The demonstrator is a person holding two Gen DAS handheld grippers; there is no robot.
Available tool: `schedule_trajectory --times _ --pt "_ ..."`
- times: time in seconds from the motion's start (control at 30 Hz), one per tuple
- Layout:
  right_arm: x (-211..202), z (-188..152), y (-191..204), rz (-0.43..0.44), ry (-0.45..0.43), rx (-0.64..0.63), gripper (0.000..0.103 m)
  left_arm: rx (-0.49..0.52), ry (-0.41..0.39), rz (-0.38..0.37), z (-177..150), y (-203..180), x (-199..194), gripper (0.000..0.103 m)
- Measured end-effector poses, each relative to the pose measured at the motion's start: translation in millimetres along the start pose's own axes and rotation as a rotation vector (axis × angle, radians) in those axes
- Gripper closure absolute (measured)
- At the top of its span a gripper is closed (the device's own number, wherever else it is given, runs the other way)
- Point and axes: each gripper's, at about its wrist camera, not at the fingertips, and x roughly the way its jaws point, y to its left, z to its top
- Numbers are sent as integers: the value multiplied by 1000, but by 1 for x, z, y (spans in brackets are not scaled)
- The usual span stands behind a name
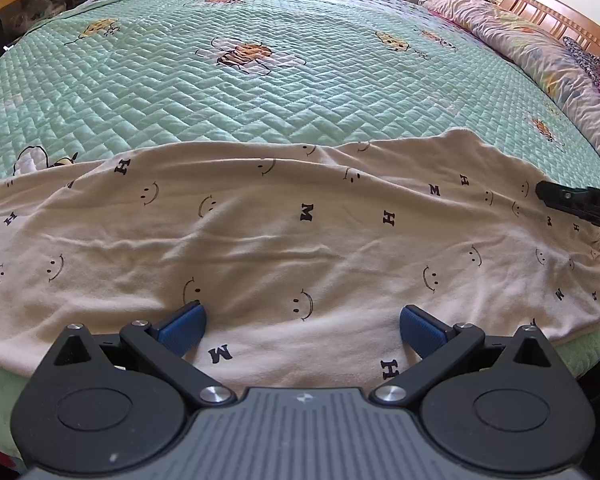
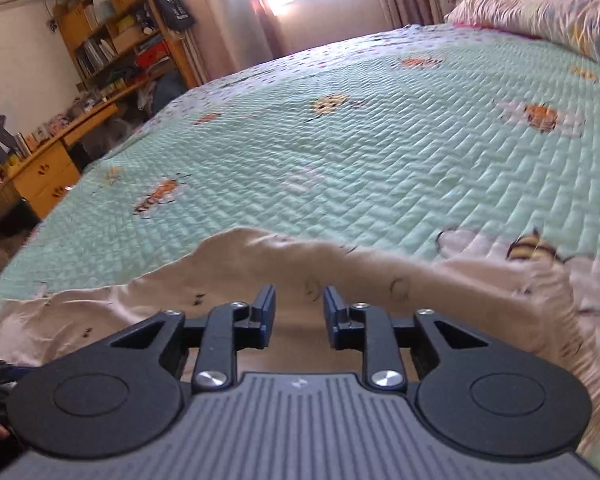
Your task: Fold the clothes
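A cream garment (image 1: 280, 240) printed with smiley faces and black letters lies spread flat across the near side of the bed. My left gripper (image 1: 300, 316) hovers over its near edge, jaws wide apart and nothing between the blue pads (image 1: 188, 326). At the far right of the left wrist view, the dark tip of my right gripper (image 1: 544, 192) sits over the garment's right end. In the right wrist view the right gripper (image 2: 299, 304) has a narrow gap between its jaws. Rumpled cloth (image 2: 260, 264) lies just beyond and beneath them, not pinched.
A mint quilted bedspread (image 1: 260, 92) with bee prints covers the bed. A rolled floral duvet (image 1: 540, 52) and a wooden headboard (image 1: 560, 16) are at the right. A wooden desk (image 2: 48, 168) and bookshelf (image 2: 120, 28) stand beyond the bed's far side.
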Motion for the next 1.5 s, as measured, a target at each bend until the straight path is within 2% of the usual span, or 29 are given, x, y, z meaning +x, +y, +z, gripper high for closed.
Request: schedule_trajectory --times 0.1,0.2,0.3,0.43,0.53,0.6,0.67,0.73,0.87,0.93,1.07,1.13,1.23,1.33,1.43,1.5 --pt "16 -4 -17 7 21 26 69 1 4 1 1 0 0 1" --pt "12 -6 -30 35 -2 115 71 -4 8 -3 2 1 0 1" --pt "-9 -11 -27 23 -48 167 68 -4 13 -3 2 1 1 1" --pt "-50 -30 -18 80 -93 171 66 -2 12 -2 2 1 1 1" --pt "-75 -48 -16 86 -98 158 60 3 12 0 2 0 1 1" --pt "-83 -57 -20 69 -95 155 48 3 12 -3 1 0 1 1" --pt "-82 -65 -29 26 -70 162 42 -20 10 -24 3 5 -1 1" --pt "-80 -74 -42 18 -53 216 44 -58 6 -59 5 13 -3 1" --pt "-96 -77 -48 33 -119 250 43 -154 -2 -129 8 32 -14 1" --pt "-102 -77 -55 20 -140 262 43 -170 -17 -121 8 37 -19 1" --pt "-97 -82 -81 -35 -113 316 43 -190 -11 -116 4 47 -16 1" --pt "-95 -89 -87 -21 -111 325 44 -171 -14 -119 2 46 -14 1" --pt "-97 -87 -76 -47 -103 271 44 -135 -25 -107 0 44 -17 1" --pt "-103 -83 -54 -14 -109 185 44 -75 -58 -85 -5 36 -27 1" --pt "-102 -78 -20 59 -109 57 56 15 -106 -105 -14 27 -41 1" --pt "-96 -73 4 110 -96 -25 67 26 -120 -98 -17 29 -46 1"
